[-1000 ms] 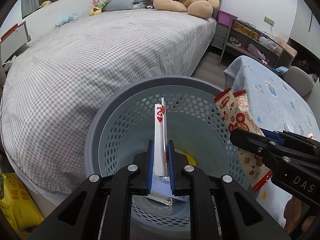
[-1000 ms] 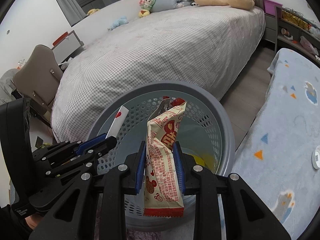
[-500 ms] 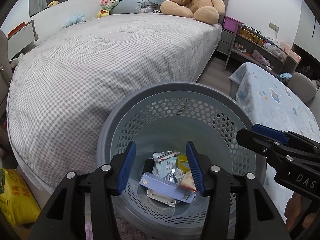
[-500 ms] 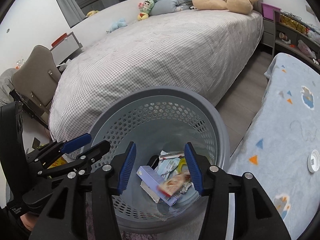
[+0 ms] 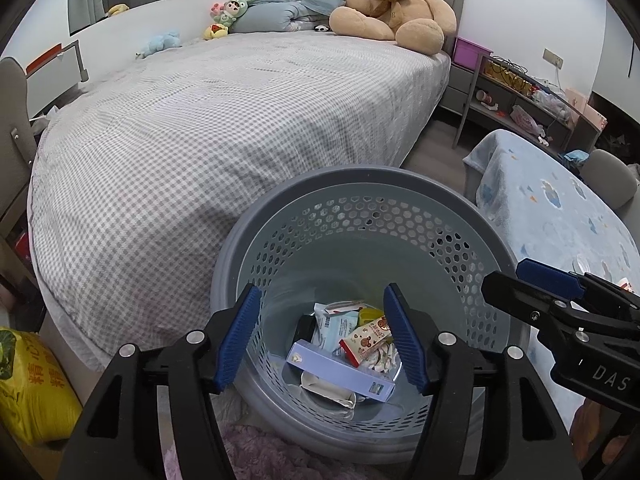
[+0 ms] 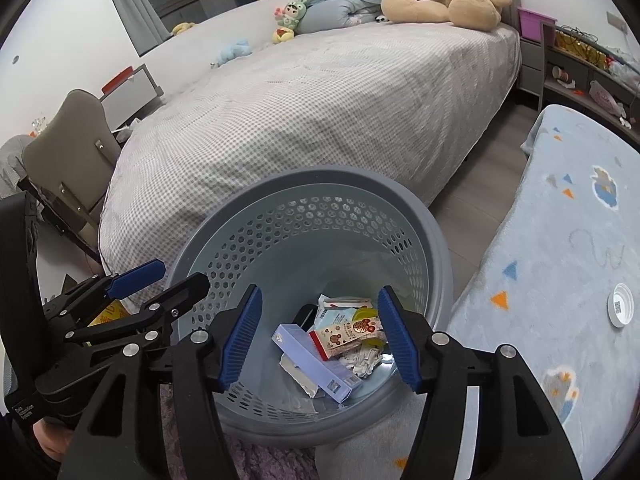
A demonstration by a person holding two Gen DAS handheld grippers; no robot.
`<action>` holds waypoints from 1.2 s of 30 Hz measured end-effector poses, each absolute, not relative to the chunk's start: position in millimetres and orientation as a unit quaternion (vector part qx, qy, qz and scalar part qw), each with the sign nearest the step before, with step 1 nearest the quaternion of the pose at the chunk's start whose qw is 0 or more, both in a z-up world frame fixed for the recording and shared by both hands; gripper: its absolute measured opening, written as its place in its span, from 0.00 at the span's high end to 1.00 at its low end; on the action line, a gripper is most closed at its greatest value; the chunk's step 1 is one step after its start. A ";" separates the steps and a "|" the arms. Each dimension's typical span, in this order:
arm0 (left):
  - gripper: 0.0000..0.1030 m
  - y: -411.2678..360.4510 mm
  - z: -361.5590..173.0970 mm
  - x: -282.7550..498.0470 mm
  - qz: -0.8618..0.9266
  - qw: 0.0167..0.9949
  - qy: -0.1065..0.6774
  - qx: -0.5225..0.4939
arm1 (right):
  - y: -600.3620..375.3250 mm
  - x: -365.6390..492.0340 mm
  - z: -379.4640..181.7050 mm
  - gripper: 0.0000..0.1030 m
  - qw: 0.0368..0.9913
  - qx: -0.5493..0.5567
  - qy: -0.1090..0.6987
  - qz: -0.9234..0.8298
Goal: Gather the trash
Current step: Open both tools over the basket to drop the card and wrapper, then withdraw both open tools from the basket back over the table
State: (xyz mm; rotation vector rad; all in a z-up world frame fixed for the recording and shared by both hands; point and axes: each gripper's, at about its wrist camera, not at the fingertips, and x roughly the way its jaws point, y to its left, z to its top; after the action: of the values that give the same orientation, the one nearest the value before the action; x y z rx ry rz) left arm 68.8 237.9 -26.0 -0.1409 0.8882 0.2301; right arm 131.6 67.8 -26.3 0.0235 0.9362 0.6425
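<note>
A grey perforated basket stands on the floor beside the bed; it also shows in the right wrist view. In its bottom lie a red-and-white snack wrapper, a pale purple box, a card, crumpled paper and other scraps. My left gripper is open and empty above the basket. My right gripper is open and empty above it too. Each gripper shows in the other's view, the right one and the left one.
A bed with a grey checked cover fills the space behind the basket, with a teddy bear at its head. A table under a light blue cloth stands to the right, with a white cap on it. A yellow bag lies at the left.
Both grippers have opened. The playing card from the left and the snack wrapper from the right have dropped into the basket and lie at its bottom.
</note>
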 end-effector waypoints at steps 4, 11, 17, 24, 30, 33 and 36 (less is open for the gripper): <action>0.36 236.6 -22.5 63.8 0.115 0.895 0.424 -0.070 | 65.0 127.6 -25.3 0.42 0.844 0.011 0.442 0.303; 0.35 230.8 -16.5 55.8 0.120 0.897 0.421 -0.066 | 56.5 120.0 -21.7 0.40 0.848 0.016 0.437 0.299; 0.31 221.5 -11.2 48.8 0.117 0.898 0.420 -0.061 | 44.0 110.2 -18.9 0.36 0.851 0.022 0.434 0.295; 0.29 202.0 -4.5 44.0 0.104 0.901 0.418 -0.051 | 19.4 99.7 -16.1 0.27 0.859 0.030 0.429 0.278; 0.28 173.1 0.1 40.8 0.084 0.904 0.417 -0.035 | -9.3 89.0 -14.1 0.21 0.867 0.042 0.425 0.257; 0.28 157.2 1.1 39.3 0.071 0.905 0.418 -0.030 | -27.0 82.8 -14.5 0.21 0.870 0.050 0.425 0.244; 0.28 140.1 1.4 36.8 0.056 0.906 0.419 -0.028 | -46.2 76.2 -15.6 0.21 0.873 0.057 0.427 0.230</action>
State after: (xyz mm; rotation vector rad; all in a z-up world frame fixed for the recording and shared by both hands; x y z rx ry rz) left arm 36.8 140.1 1.4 -0.0569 0.8662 0.1150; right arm 76.2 -46.2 -15.6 0.1187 0.8926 0.4799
